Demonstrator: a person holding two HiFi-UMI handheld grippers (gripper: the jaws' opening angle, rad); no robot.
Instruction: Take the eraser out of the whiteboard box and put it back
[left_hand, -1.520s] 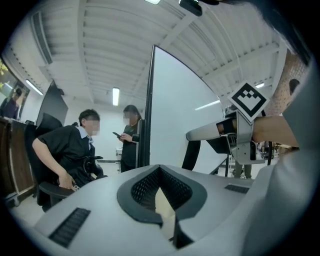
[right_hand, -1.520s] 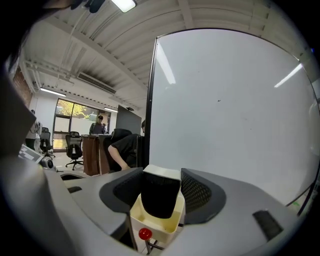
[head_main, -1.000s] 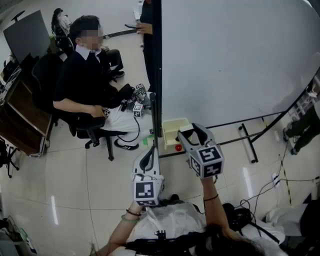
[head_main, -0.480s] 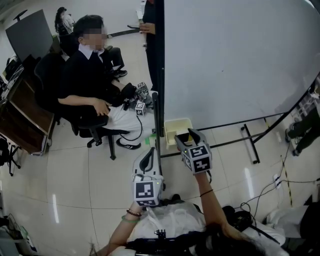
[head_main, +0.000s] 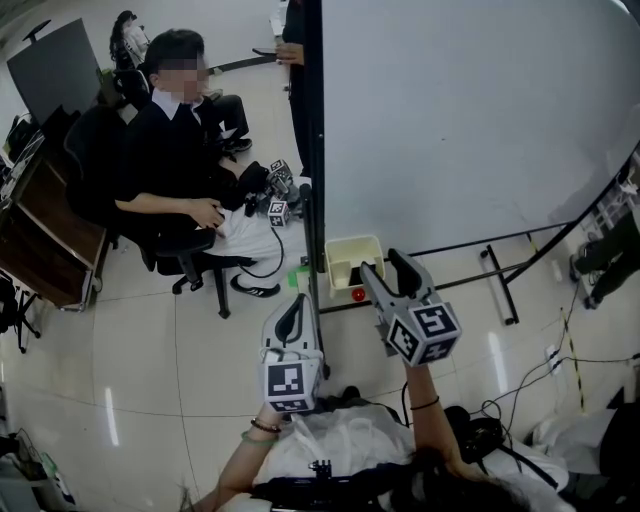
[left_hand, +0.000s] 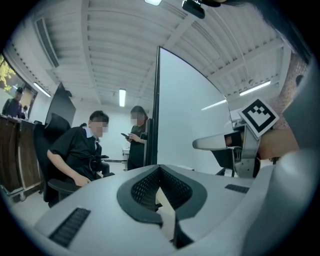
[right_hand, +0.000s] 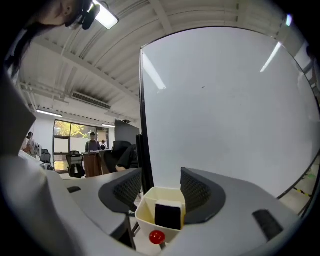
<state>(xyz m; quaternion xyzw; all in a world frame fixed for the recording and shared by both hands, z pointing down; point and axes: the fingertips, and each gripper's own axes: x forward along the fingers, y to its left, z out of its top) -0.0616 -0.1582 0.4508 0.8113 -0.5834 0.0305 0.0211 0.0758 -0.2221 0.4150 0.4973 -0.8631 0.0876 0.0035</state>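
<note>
A: Where is the eraser (right_hand: 168, 215) at this moment?

B: It stands inside the whiteboard box (right_hand: 144, 210), dark against the pale yellow wall. The box hangs at the lower left corner of the whiteboard (right_hand: 225, 110), beside the frame post. A red round knob (right_hand: 156, 237) sits on its front.

A: And the right tool (right_hand: 161, 192)?

B: Its jaws are spread. In the right gripper view one jaw shows on each side of the box, but the pads press on nothing, so it carries nothing. In the head view it points at the box from just in front.

A: What has changed just now?

B: Half a second ago the right tool was pushed closer, with its tips over the rim of the box. Now it is drawn back a little toward the person and rolled somewhat. The jaws also stand a bit wider than a second ago.

A: What does this mean for the task?

B: The eraser is in its box and the tool is free. Whether this was the putting back or only a first reach, the pictures do not decide.

A: The left tool (left_hand: 159, 170)?

B: It is pressed together, empty and level, and it has stayed in place.
</note>
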